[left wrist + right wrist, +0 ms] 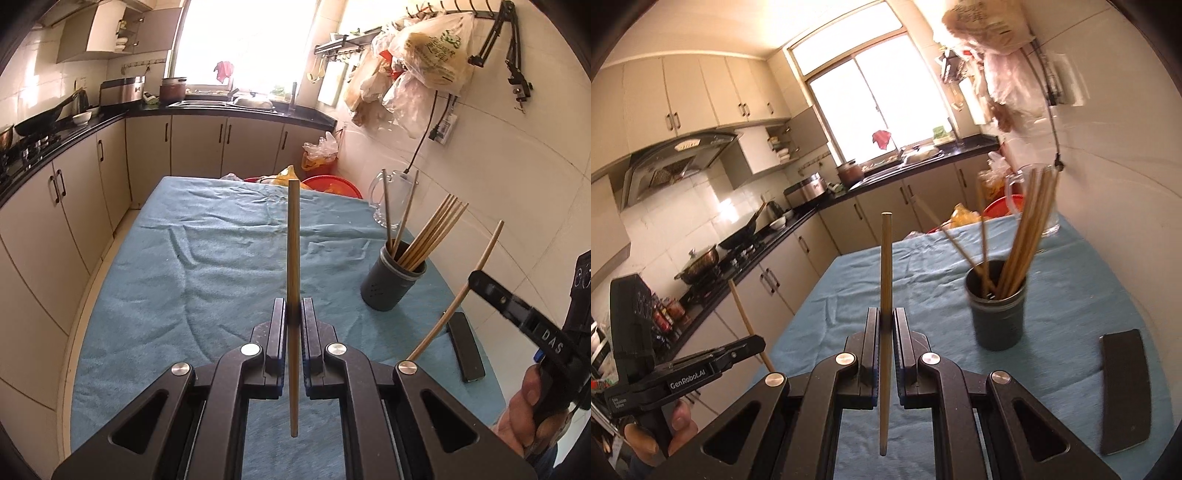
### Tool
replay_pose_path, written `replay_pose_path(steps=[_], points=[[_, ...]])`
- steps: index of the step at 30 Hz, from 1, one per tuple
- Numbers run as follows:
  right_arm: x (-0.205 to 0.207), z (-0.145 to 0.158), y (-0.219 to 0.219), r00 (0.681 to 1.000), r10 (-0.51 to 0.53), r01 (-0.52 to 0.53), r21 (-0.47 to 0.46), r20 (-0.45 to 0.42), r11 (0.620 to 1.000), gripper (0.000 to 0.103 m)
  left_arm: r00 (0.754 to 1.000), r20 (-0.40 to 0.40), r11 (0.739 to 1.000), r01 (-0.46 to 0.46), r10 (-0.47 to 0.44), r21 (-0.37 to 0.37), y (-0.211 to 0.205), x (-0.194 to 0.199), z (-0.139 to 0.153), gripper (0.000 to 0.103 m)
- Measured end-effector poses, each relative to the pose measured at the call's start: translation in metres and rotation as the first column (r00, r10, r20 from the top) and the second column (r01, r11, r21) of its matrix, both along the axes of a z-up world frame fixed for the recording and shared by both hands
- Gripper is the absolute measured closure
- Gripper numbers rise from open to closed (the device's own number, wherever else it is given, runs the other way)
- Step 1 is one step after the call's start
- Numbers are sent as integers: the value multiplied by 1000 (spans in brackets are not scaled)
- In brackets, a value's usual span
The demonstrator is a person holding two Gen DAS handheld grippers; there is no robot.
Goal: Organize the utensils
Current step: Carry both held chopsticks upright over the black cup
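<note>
My left gripper [294, 314] is shut on a wooden chopstick [293, 240] that stands upright between its pads, over the blue cloth. My right gripper [885, 321] is shut on another upright chopstick [885, 266]. A dark grey holder [388, 291] [997, 317] with several chopsticks [432, 236] [1030, 229] leaning in it stands on the table's right side, ahead of both grippers. In the left wrist view the right gripper [474, 279] shows at the right edge with its chopstick [437, 326]. In the right wrist view the left gripper [758, 342] shows at lower left with its chopstick [744, 314].
The table wears a wrinkled blue cloth [221, 258]. A flat black object [465, 347] [1123, 391] lies near the holder by the right wall. A glass jug [391, 199] stands behind the holder. Red basins [332, 184] sit beyond the far edge. Kitchen cabinets [74, 192] run along the left.
</note>
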State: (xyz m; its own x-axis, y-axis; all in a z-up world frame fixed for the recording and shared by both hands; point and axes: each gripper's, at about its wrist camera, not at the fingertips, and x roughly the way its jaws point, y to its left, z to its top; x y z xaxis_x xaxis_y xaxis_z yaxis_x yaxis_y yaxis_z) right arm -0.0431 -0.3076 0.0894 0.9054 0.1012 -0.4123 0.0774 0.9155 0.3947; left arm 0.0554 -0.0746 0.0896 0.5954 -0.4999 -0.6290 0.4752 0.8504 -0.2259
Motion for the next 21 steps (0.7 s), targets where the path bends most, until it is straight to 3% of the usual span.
replay_pose_path(steps=[21], points=[[-44, 20, -91, 974, -211, 205, 82, 83, 975, 96, 992, 57, 994, 110, -110, 10, -68, -1, 32, 96]])
